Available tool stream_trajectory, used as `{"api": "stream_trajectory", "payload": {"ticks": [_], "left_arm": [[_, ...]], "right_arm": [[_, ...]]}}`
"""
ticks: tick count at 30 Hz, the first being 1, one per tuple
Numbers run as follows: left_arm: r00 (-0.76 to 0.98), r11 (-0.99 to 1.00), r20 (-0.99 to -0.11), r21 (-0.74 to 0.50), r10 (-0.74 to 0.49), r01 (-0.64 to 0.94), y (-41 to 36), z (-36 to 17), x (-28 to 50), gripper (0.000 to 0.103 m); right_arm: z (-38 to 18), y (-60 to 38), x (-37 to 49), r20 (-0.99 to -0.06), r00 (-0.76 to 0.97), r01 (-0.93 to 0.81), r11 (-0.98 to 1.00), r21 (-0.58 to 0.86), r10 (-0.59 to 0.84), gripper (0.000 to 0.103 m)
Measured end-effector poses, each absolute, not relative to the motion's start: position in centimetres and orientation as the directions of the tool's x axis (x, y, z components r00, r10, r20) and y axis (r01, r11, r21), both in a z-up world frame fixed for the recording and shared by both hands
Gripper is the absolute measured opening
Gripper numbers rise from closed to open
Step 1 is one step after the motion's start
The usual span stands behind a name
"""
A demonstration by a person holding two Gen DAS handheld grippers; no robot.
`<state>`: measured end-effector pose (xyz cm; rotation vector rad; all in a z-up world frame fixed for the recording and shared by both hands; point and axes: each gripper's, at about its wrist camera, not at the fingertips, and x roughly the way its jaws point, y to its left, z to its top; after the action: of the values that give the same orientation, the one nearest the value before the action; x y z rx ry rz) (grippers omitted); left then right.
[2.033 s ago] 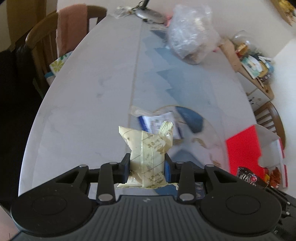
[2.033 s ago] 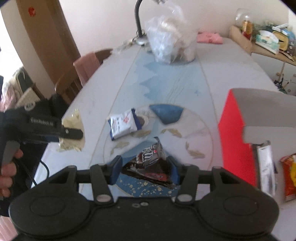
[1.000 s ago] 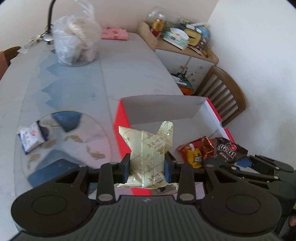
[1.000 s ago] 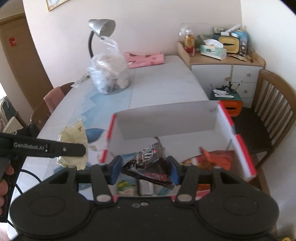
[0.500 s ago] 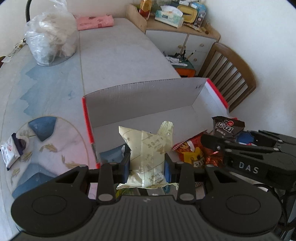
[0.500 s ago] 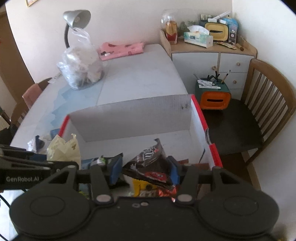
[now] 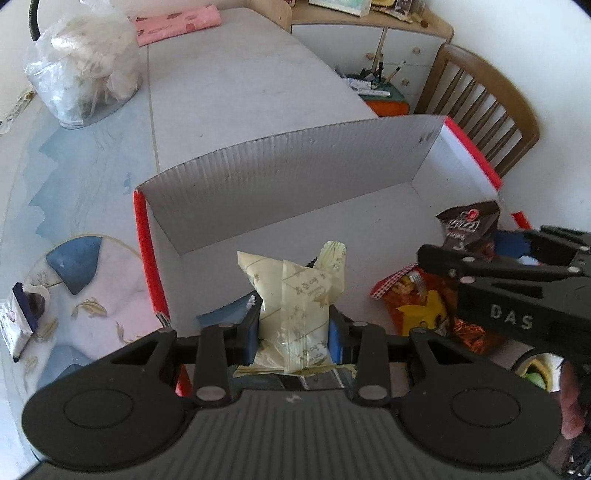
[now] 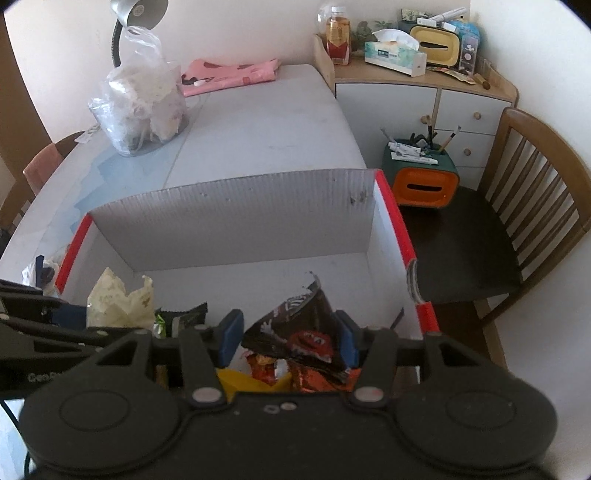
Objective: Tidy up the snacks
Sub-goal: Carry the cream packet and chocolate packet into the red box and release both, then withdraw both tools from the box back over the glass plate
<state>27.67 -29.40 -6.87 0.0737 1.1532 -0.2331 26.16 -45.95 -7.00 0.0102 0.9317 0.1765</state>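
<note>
My left gripper [image 7: 293,326] is shut on a pale yellow snack packet [image 7: 295,295] and hangs over the open red-edged cardboard box [image 7: 288,177]. The brown candy bag [image 8: 299,328] sits pinched in my right gripper [image 8: 288,338], over the box's right half; the same bag [image 7: 467,225] shows in the left wrist view with the right gripper [image 7: 491,254] shut around it. The yellow packet [image 8: 118,299] also appears at the left in the right wrist view. Orange and red snack bags [image 7: 413,299] lie in the box beneath.
A small blue-and-white packet [image 7: 18,314] lies on the table left of the box. A clear plastic bag [image 7: 81,66] and a pink cloth [image 7: 177,22] sit at the table's far end. A wooden chair [image 8: 532,206] and a white cabinet [image 8: 424,99] stand to the right.
Both grippers have carried their packets from beside the box to over its inside and sunk lower. The box now fills both views; grips are unchanged.
</note>
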Motion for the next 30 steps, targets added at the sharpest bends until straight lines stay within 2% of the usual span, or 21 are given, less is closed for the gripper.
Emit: {"api": "stream_trajectory", "payload": {"ticks": [3,5,8,16,30], "left_arm": [[0.385,0.976,-0.913,-0.057,-0.136,0.210,-29.2,-6.9,27.8,0.040],[0.390,0.977,-0.910,-0.067,-0.144,0.205,-29.0,-6.7,27.8,0.048],[0.410,0.976,-0.899,-0.077,-0.156,0.202,-28.8,-6.2,27.3,0.058],[0.481,0.972,-0.851,-0.126,-0.208,0.196,-27.5,-3.7,25.1,0.064],[0.627,0.970,-0.741,-0.164,-0.241,0.179,-22.4,1.8,19.6,0.069]], "right_arm": [[-7.0,-46.1,26.2,-0.799,0.580,-0.146,0.985,0.088,0.157,0.060],[-7.0,-46.2,25.9,-0.799,0.580,-0.145,0.985,0.089,0.157,0.069],[-6.8,-46.3,25.5,-0.795,0.585,-0.149,0.985,0.088,0.159,0.070],[-4.1,-46.1,23.0,-0.752,0.630,-0.179,0.979,0.103,0.194,0.077],[1.3,-43.0,18.0,-0.667,0.694,-0.246,0.960,0.136,0.272,0.082]]}}
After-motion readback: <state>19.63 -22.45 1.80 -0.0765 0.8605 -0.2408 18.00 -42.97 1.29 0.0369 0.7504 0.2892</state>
